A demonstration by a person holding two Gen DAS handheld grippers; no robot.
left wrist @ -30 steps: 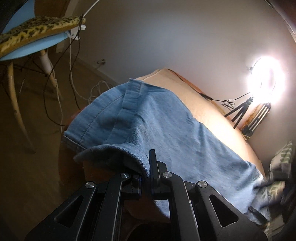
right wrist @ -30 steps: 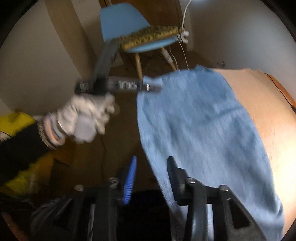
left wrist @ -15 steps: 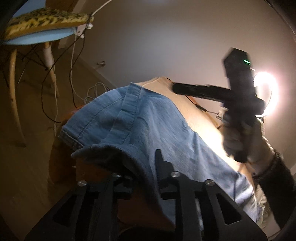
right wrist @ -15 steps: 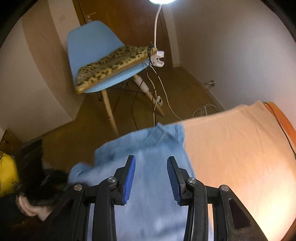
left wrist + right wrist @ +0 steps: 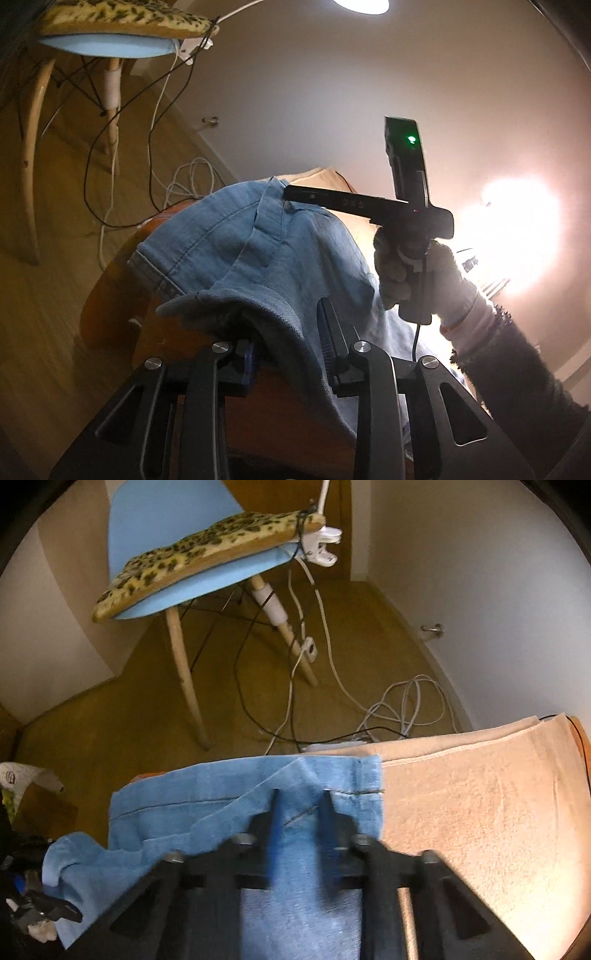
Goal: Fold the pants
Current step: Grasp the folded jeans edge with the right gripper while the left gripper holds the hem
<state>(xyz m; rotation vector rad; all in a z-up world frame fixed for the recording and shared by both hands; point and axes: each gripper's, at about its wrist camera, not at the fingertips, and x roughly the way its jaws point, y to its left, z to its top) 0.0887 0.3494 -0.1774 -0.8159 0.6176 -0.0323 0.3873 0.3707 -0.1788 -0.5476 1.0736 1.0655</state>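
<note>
Light blue denim pants lie over a peach-covered bed, their waist end hanging past the bed's edge. My left gripper is at the near corner. Its jaws are opening, and a fold of denim drapes loosely between the fingers without being pinched. Held by a gloved hand, my right gripper has its tip down on the far corner of the waistband. In the right wrist view the right gripper has blurred fingers drawing together over the pants, with a narrow gap and denim between them.
The peach cover lies bare to the right of the pants. Beyond the bed's end are a wooden floor with tangled cables and a blue chair carrying a leopard cushion. A bright ring light glares at the far right.
My left jaws have parted from the denim fold they were pinching. The right gripper swung across to the far waistband corner, came down onto it, and its jaws narrowed.
</note>
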